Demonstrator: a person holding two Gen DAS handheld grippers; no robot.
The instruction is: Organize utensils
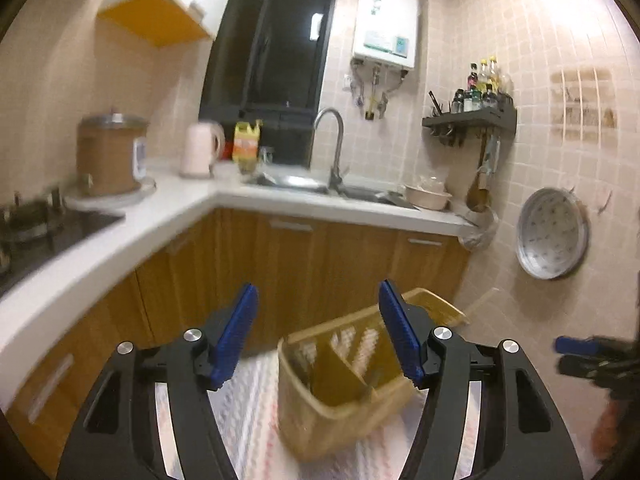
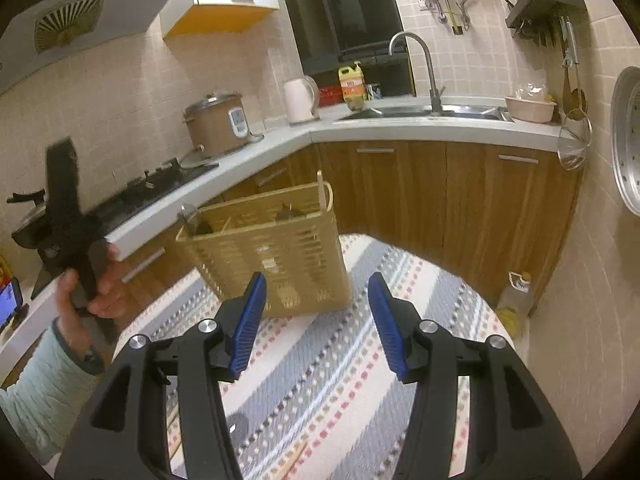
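A tan slotted utensil basket (image 1: 340, 392) stands on a striped cloth (image 1: 256, 420), holding several utensils; it also shows in the right wrist view (image 2: 276, 252). My left gripper (image 1: 318, 334) is open and empty, raised above and just short of the basket. My right gripper (image 2: 316, 320) is open and empty, just in front of the basket's near side. A dark utensil (image 2: 238, 426) and a wooden stick (image 2: 294, 458) lie on the cloth (image 2: 340, 380) between my right fingers, partly hidden. The left gripper shows at the left of the right wrist view (image 2: 60, 200).
An L-shaped white counter (image 2: 360, 130) with wooden cabinets runs behind the table. On it are a gas stove (image 2: 152, 188), rice cooker (image 2: 218, 122), kettle (image 2: 300, 100) and sink (image 2: 432, 112). A metal tray (image 1: 552, 234) hangs on the right wall. An oil bottle (image 2: 516, 292) stands on the floor.
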